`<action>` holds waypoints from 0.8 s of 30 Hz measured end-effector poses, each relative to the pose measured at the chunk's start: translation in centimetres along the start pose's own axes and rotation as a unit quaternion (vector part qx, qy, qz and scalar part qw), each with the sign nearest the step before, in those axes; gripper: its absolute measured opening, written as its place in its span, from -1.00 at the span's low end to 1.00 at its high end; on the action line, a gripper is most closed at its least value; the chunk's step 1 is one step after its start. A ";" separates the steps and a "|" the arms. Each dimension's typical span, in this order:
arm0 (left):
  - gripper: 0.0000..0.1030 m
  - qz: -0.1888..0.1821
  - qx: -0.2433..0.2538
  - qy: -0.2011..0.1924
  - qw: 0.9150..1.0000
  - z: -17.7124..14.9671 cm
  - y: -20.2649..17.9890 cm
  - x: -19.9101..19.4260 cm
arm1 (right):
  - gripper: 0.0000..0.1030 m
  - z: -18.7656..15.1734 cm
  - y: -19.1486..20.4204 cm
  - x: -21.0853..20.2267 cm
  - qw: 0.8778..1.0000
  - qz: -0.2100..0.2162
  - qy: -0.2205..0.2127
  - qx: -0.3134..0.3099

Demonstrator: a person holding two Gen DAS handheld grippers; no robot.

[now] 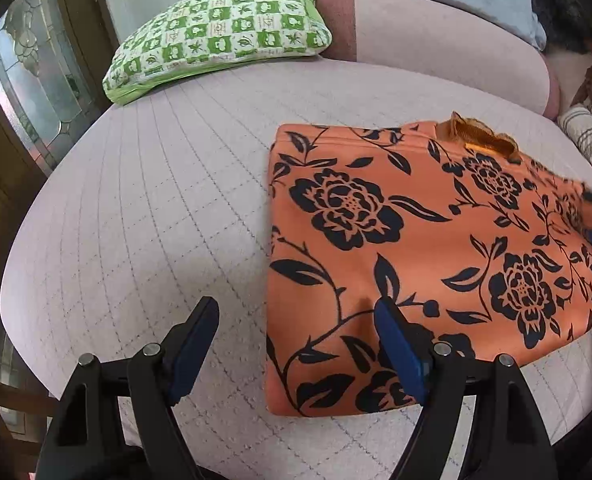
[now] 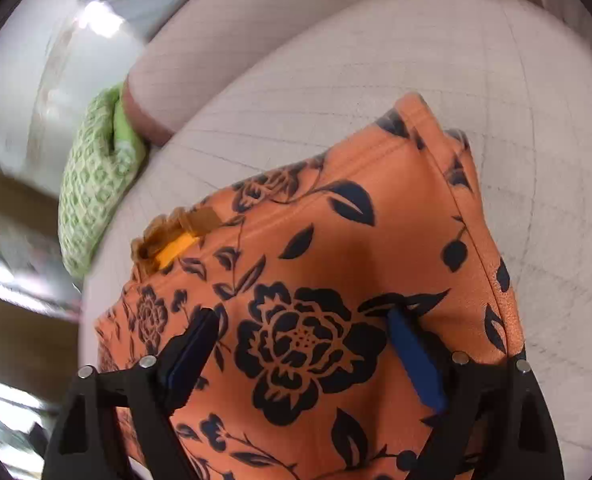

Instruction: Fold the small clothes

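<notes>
Spreading across both views, a pale quilted bed (image 1: 156, 200) carries everything. On it lies the orange garment with black flowers (image 1: 415, 240), folded into a rough rectangle, a gathered orange trim (image 1: 475, 136) showing at its far edge. A green checked pillow (image 1: 224, 28) sits well apart at the head of the bed, against a pink bolster (image 1: 435, 40). The left tool (image 1: 296, 312) stands wide with nothing gripped, one finger over the garment's near corner, the other over bare quilt. The right tool (image 2: 299, 320) is also wide, both fingers over the flowered cloth, clamping nothing.
</notes>
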State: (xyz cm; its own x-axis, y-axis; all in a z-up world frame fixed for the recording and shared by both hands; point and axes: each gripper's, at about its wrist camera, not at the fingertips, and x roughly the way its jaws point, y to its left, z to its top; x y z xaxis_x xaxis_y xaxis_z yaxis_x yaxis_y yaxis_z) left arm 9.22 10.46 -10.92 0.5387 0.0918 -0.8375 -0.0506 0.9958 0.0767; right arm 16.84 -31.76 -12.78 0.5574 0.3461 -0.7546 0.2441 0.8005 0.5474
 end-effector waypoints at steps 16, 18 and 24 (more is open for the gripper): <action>0.56 -0.003 -0.001 -0.022 1.000 -0.4 -1.3 -3.8 | 0.76 -5.6 -0.1 -7.7 0.996 0.077 -0.039 -0.007; 0.56 -0.005 0.015 -0.032 0.999 -0.4 -2.3 -4.6 | 0.76 -7.9 -2.3 -8.7 0.996 0.074 -0.036 0.026; 0.56 -0.031 0.042 -0.044 0.998 -0.3 -5.2 -5.1 | 0.76 -12.7 -9.8 -9.4 0.983 0.081 -0.028 0.160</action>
State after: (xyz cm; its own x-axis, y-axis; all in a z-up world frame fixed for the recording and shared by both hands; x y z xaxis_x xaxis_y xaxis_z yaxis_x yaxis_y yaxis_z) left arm 6.52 4.86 -7.22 0.6113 0.0269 -0.7909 0.0536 0.9957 0.0753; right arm -0.81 -36.62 -15.61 0.6498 0.4226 -0.6318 0.3799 0.5393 0.7516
